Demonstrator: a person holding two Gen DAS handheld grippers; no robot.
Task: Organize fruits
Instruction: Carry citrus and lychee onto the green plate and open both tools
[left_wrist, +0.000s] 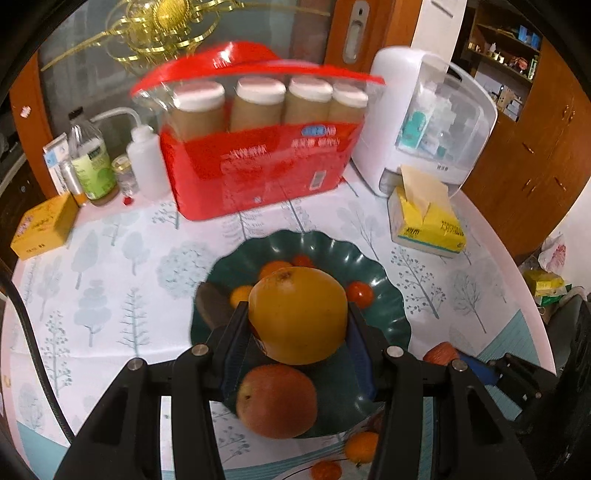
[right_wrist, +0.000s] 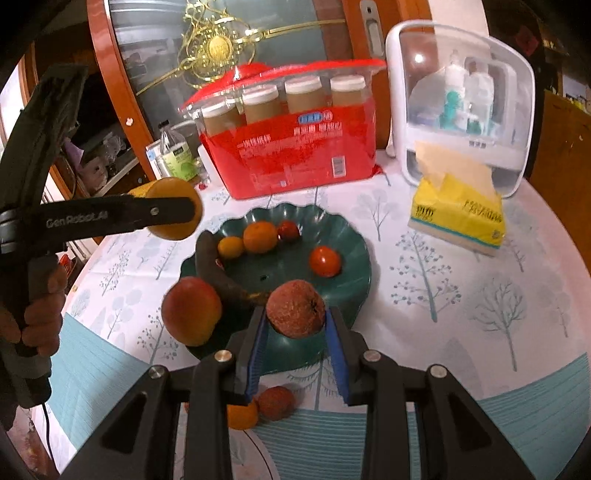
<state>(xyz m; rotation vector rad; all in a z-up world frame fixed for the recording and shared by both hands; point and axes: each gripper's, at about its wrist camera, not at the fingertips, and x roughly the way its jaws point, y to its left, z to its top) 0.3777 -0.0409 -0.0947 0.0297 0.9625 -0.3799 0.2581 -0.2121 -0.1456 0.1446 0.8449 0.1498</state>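
My left gripper (left_wrist: 297, 311) is shut on a large yellow fruit (left_wrist: 297, 317), held above a dark green scalloped plate (left_wrist: 373, 269). On the plate lie a dark banana (right_wrist: 212, 264), an orange (right_wrist: 260, 236), a small yellow fruit (right_wrist: 231, 246), two small red fruits (right_wrist: 325, 261) and, at its near rim, a red-yellow apple (right_wrist: 192, 310). Over the plate's near edge, my right gripper (right_wrist: 295, 314) is shut on a rough brown round fruit (right_wrist: 295, 308). In the right wrist view the left gripper (right_wrist: 173, 210) shows at left with the yellow fruit (right_wrist: 177, 229), a hand on its handle.
An orange (right_wrist: 242, 415) and a brown fruit (right_wrist: 277, 402) lie on the tree-print tablecloth below my right gripper. Behind the plate stand a red package of cups (right_wrist: 291, 155), a white clear-fronted box (right_wrist: 461, 110) and a yellow tissue pack (right_wrist: 458, 218). Bottles (left_wrist: 92, 162) and a yellow box (left_wrist: 42, 229) are at the back left.
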